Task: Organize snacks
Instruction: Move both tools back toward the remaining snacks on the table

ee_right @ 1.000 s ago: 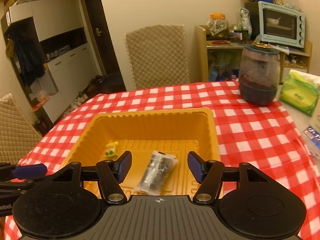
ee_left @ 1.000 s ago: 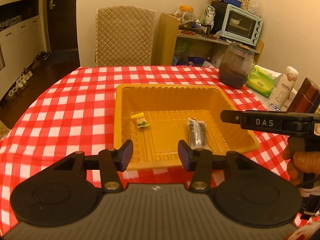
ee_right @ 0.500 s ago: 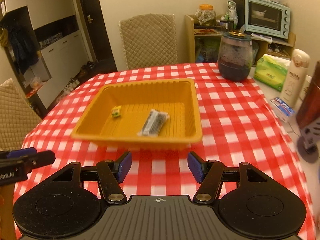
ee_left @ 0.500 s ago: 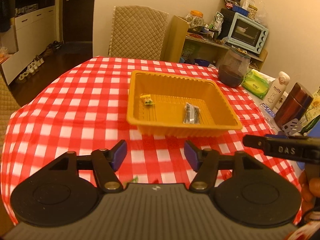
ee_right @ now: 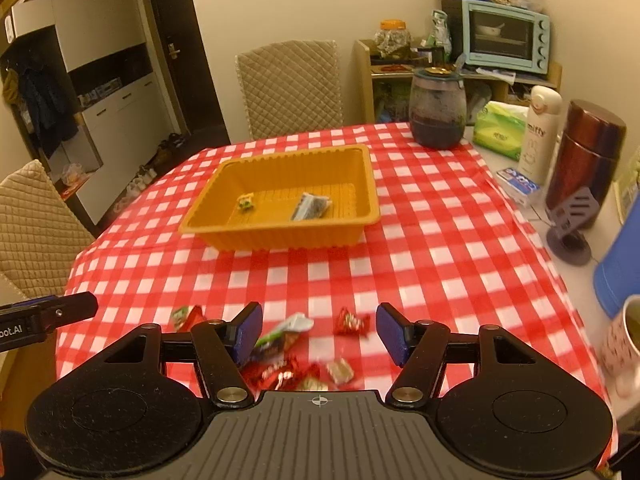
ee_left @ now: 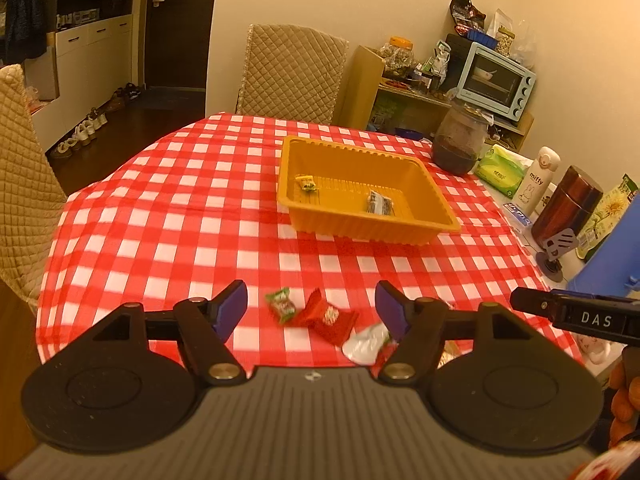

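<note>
Orange tray [ee_left: 436, 204] now farther off; both grippers, left [ee_left: 311, 310] and right [ee_right: 319, 330], withdrawn over loose snacks [ee_right: 280, 364], jaws spread, empty; next pick pending.

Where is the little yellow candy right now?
The yellow candy lies inside the orange tray on the checked tablecloth, toward the tray's left side, with the dark snack packet to its right.

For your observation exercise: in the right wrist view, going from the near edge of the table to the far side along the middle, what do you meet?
right gripper → loose wrapped snacks → bare checked tablecloth → orange tray → quilted chair
</note>
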`<action>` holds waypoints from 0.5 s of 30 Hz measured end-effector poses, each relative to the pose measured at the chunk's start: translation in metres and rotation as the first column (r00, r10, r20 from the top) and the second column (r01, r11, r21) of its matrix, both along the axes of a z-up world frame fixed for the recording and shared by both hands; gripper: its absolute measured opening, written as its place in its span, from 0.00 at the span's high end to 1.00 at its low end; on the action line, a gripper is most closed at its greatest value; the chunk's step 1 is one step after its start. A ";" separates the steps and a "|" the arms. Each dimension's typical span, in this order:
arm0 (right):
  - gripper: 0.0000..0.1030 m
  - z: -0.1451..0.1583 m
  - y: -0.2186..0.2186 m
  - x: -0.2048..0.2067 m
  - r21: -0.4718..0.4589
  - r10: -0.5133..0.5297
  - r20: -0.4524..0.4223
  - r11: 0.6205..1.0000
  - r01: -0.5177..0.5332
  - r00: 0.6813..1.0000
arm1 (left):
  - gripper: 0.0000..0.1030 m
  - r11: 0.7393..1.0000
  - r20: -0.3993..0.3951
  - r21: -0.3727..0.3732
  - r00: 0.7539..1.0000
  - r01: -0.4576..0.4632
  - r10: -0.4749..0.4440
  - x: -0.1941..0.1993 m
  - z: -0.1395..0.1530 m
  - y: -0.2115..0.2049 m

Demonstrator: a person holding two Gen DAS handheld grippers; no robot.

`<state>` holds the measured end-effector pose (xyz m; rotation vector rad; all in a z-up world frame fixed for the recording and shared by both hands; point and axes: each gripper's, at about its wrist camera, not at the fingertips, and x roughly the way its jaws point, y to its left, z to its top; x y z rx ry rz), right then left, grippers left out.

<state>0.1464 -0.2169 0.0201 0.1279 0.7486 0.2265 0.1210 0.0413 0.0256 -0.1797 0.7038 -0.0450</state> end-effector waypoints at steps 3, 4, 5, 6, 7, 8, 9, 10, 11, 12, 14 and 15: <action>0.38 -0.001 -0.002 -0.015 -0.002 -0.006 -0.001 1.000 0.006 1.000 | 0.31 1.000 -0.002 -0.001 1.000 -0.004 0.004 -0.015 0.000 -0.001; 0.38 -0.002 -0.002 -0.020 -0.001 -0.007 -0.003 1.000 0.007 1.000 | 0.31 1.000 0.001 -0.003 1.000 -0.002 0.002 -0.021 0.000 -0.001; 0.38 -0.002 -0.003 -0.023 -0.001 -0.007 -0.004 1.000 0.007 1.000 | 0.31 1.000 0.003 -0.003 1.000 0.001 -0.001 -0.025 0.000 -0.001; 0.38 -0.004 -0.005 -0.026 0.000 -0.010 -0.006 1.000 0.010 1.000 | 0.31 1.000 0.005 -0.002 1.000 0.004 -0.004 -0.030 -0.001 -0.002; 0.38 -0.005 -0.005 -0.030 0.001 -0.013 -0.008 1.000 0.013 1.000 | 0.31 1.000 0.004 0.001 1.000 0.006 -0.006 -0.033 -0.001 -0.003; 0.38 -0.007 -0.007 -0.034 0.002 -0.014 -0.010 1.000 0.014 1.000 | 0.30 1.000 0.002 0.005 1.000 0.007 -0.007 -0.036 -0.002 -0.005; 0.38 -0.008 -0.007 -0.037 0.002 -0.016 -0.011 1.000 0.016 1.000 | 0.30 1.000 0.003 0.008 1.000 0.008 -0.008 -0.039 -0.002 -0.006; 0.38 -0.009 -0.008 -0.040 0.002 -0.017 -0.012 1.000 0.017 1.000 | 0.30 1.000 0.002 0.011 1.000 0.008 -0.008 -0.042 -0.003 -0.007; 0.38 -0.011 -0.008 -0.043 0.001 -0.019 -0.013 1.000 0.019 1.000 | 0.30 1.000 0.001 0.013 1.000 0.008 -0.008 -0.045 -0.004 -0.009; 0.38 -0.013 -0.009 -0.046 0.001 -0.021 -0.014 1.000 0.021 1.000 | 0.30 1.000 0.001 0.013 1.000 0.011 -0.011 -0.048 -0.005 -0.011; 0.38 -0.017 -0.011 -0.053 0.000 -0.025 -0.013 1.000 0.025 1.000 | 0.30 1.000 0.001 0.011 1.000 0.013 -0.013 -0.054 -0.007 -0.014; 0.38 -0.019 -0.012 -0.057 -0.001 -0.028 -0.014 1.000 0.028 1.000 | 0.29 1.000 0.002 0.009 1.000 0.014 -0.014 -0.057 -0.009 -0.015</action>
